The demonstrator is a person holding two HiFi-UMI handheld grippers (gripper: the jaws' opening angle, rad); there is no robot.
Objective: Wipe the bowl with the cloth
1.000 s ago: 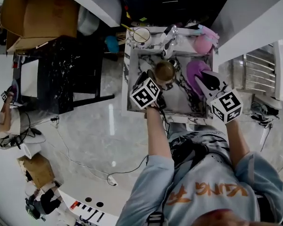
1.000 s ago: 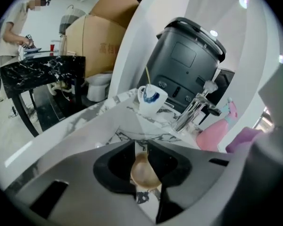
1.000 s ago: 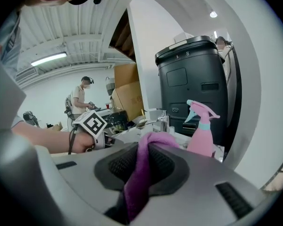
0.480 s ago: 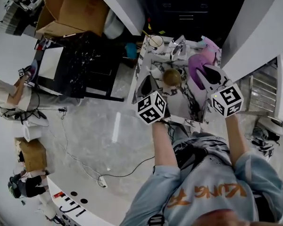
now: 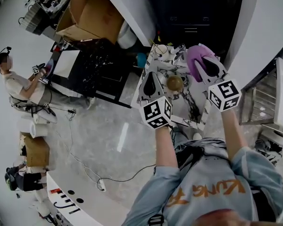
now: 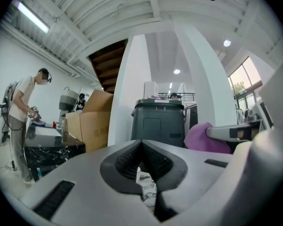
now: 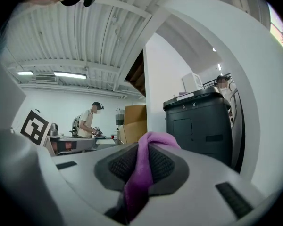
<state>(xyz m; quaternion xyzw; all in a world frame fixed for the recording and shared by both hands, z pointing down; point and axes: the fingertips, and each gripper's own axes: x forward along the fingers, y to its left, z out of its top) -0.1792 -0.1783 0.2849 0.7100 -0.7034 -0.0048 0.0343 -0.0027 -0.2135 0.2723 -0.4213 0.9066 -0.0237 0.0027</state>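
Ahead, a dark bin [image 6: 158, 123] stands beyond the bowl [image 5: 175, 83].

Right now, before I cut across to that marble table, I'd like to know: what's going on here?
A person holds a gripper in each hand, both raised above the marble table. The right gripper is shut on a purple cloth. The left gripper is shut with nothing between its jaws. The brown bowl sits on the table, touched by neither, so no wiping is under way.
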